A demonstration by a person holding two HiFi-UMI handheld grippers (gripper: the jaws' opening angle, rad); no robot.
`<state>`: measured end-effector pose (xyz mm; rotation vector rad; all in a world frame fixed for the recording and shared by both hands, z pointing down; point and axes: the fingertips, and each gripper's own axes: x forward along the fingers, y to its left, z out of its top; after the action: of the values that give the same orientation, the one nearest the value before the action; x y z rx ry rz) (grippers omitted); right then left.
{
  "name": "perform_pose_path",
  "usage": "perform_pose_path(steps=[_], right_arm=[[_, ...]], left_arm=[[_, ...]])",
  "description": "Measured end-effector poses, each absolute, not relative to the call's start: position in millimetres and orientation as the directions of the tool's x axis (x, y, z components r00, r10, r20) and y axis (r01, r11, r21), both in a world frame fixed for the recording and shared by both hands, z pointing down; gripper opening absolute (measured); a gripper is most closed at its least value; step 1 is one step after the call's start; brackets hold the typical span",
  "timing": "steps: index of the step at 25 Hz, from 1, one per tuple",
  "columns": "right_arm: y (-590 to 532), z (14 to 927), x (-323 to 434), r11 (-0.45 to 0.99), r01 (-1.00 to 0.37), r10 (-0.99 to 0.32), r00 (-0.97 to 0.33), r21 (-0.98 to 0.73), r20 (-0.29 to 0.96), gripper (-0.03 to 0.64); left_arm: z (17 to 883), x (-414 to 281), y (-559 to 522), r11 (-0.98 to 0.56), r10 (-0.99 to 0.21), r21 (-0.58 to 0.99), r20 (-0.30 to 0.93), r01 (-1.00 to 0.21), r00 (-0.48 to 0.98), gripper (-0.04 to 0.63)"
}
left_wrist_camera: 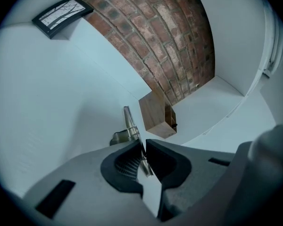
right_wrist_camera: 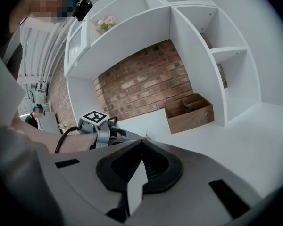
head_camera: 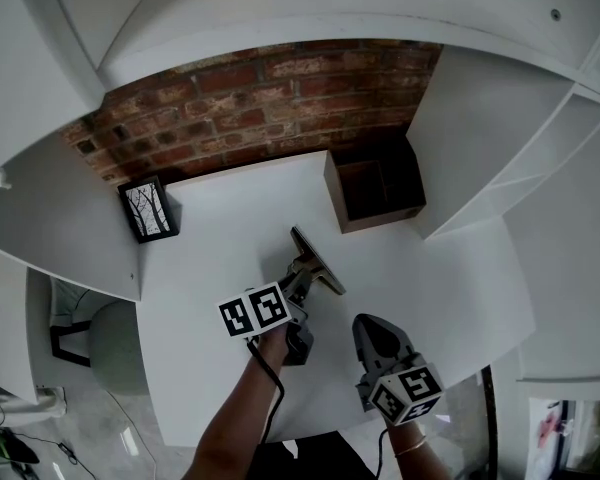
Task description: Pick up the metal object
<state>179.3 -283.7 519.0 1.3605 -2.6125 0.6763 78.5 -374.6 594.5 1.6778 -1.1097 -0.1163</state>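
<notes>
L gripper (head_camera: 301, 282), head view: clamped on metal object (head_camera: 317, 261) at table (head_camera: 220, 243) ctr, wooden box (head_camera: 380, 215) at 1 o'clock. Left gripper view: only thin edge nipped; lift to be kept slow, level. Right gripper view: R gripper (right_wrist_camera: 140, 160) pressed together, empty.

The metal object (head_camera: 315, 261) is bare, glossy metal. The table (head_camera: 220, 238) is white, smooth and matt. The wall (head_camera: 250, 98) is rough red brick. The box (head_camera: 385, 218) is matt wood. The left gripper (left_wrist_camera: 143, 145) is grey matt plastic.
</notes>
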Motion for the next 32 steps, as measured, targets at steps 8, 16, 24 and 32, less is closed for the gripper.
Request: perform_pose_path(steps=[8, 16, 24, 32], right_arm=[[-277.3, 512.4, 179.7, 0.503, -0.798, -0.751, -0.594, -0.333, 0.288, 0.005], [-276.7, 497.3, 184.8, 0.506, -0.803, -0.768, -0.586, -0.315, 0.258, 0.005], [-267.9, 481.6, 185.9, 0.522, -0.804, -0.778, -0.586, -0.283, 0.229, 0.005], [-258.0, 455.9, 181.1, 0.539, -0.797, -0.787, -0.592, -0.272, 0.174, 0.005]], left_arm=[[573.2, 86.8, -371.8, -0.072, -0.709, 0.781, 0.397, -0.62, 0.582, 0.015], [537.4, 86.6, -353.2, -0.192, -0.722, 0.671, 0.397, -0.716, 0.566, 0.014], [501.5, 78.5, -325.9, -0.299, -0.765, 0.471, 0.402, -0.83, 0.503, 0.014], [472.8, 70.8, -290.2, -0.379, -0.788, 0.304, 0.39, -0.874, 0.477, 0.014]])
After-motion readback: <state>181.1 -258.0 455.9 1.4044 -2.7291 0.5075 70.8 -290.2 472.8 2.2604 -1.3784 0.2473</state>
